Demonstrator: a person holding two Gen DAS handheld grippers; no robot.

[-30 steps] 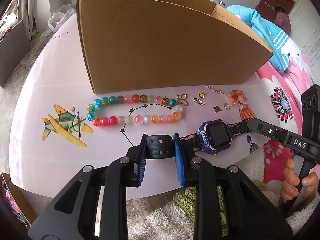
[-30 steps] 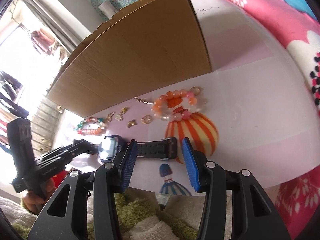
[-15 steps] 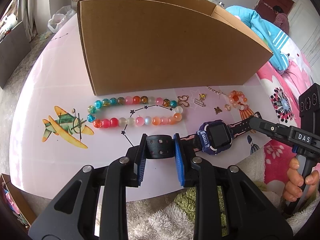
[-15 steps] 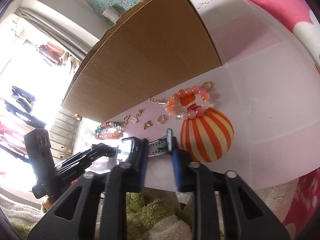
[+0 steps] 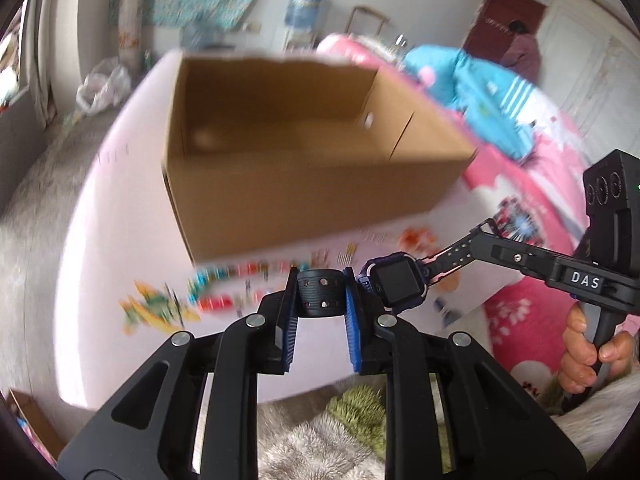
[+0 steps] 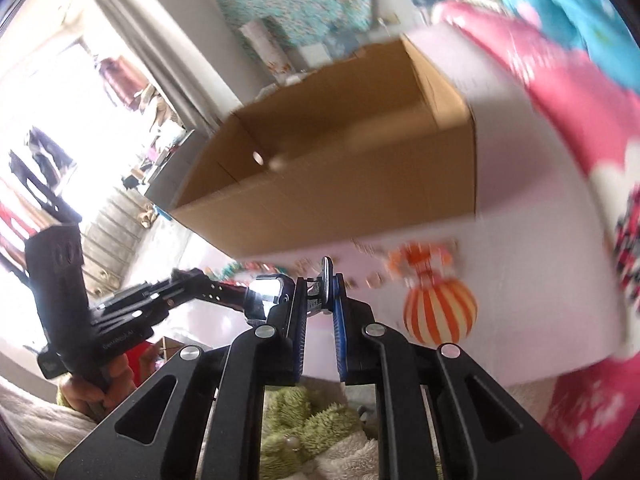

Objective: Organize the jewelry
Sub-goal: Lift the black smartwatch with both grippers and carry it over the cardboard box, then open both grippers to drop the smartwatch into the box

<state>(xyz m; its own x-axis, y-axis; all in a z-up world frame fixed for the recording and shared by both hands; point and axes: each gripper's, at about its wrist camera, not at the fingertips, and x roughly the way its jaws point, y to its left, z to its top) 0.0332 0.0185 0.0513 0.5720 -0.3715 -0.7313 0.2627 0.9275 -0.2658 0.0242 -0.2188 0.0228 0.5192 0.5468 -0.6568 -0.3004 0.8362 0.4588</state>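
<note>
Above the mat, your left claw [image 5: 320,294] pinches one strap, your right claw [image 6: 318,294] the other; watch [image 5: 398,282] hangs between. Keep both level over the box [image 5: 280,136].

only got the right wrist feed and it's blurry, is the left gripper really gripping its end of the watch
Observer: yes, the left gripper has just been closing and its pads press the black strap end of the watch.
Operator: screen is all glare here, which way does it face
Observer: its dark square screen faces the left camera, purple-blue case around it.
Operator: and my end
Observer: the right gripper has just been closing too; seen side-on, its tips pinch the other strap end.
</note>
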